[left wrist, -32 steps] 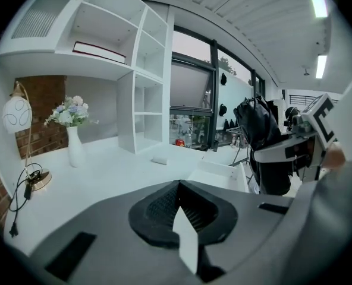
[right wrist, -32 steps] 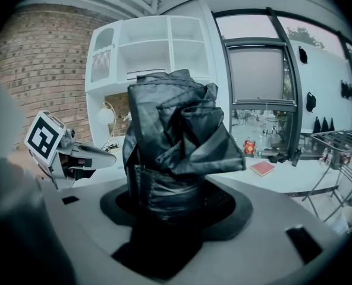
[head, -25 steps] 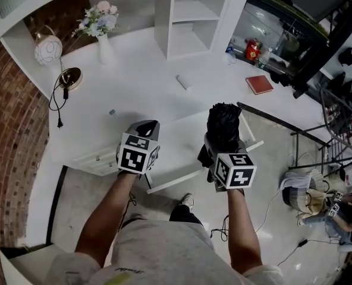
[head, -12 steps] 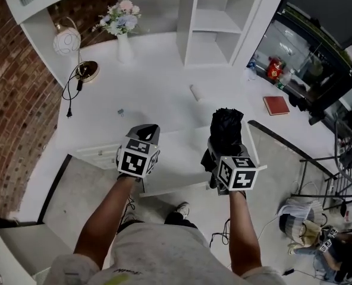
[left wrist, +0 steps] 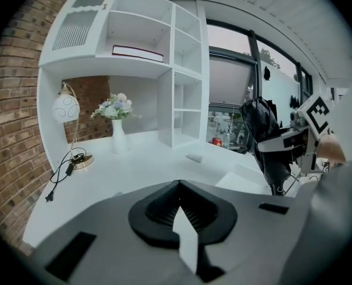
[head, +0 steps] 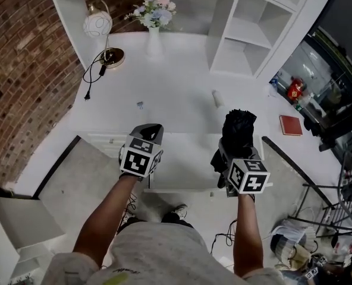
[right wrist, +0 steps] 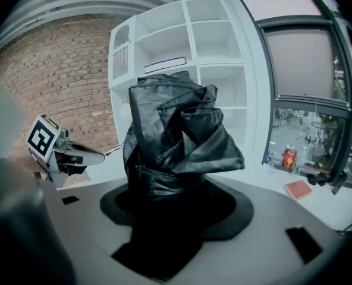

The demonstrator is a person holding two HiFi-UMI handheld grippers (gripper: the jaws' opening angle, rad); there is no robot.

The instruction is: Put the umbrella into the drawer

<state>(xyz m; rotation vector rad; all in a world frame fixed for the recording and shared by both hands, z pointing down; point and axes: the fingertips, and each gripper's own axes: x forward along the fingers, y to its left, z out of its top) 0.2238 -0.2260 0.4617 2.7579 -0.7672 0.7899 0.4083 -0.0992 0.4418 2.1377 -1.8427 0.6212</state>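
Note:
A black folded umbrella (head: 238, 129) stands upright in my right gripper (head: 236, 151), which is shut on its lower part. In the right gripper view the umbrella (right wrist: 176, 135) fills the middle and hides the jaws (right wrist: 170, 203). The white drawer (head: 185, 162) is pulled out from the desk front and lies below and between both grippers. My left gripper (head: 148, 129) hovers over the drawer's left end, jaws together with nothing in them (left wrist: 179, 186). The left gripper view shows the umbrella (left wrist: 260, 123) at the right.
On the white desk (head: 176, 82) are a globe lamp (head: 99, 25) with a black cable (head: 94, 76), a vase of flowers (head: 154, 16), a small white cylinder (head: 217, 98) and a red book (head: 290, 125). An open shelf unit (head: 247, 34) stands at the back right, a brick wall (head: 21, 82) at the left.
The head view has swung, so the desk and drawer now sit squarer in the picture. Both grippers stay over the drawer, the right one still holding the umbrella.

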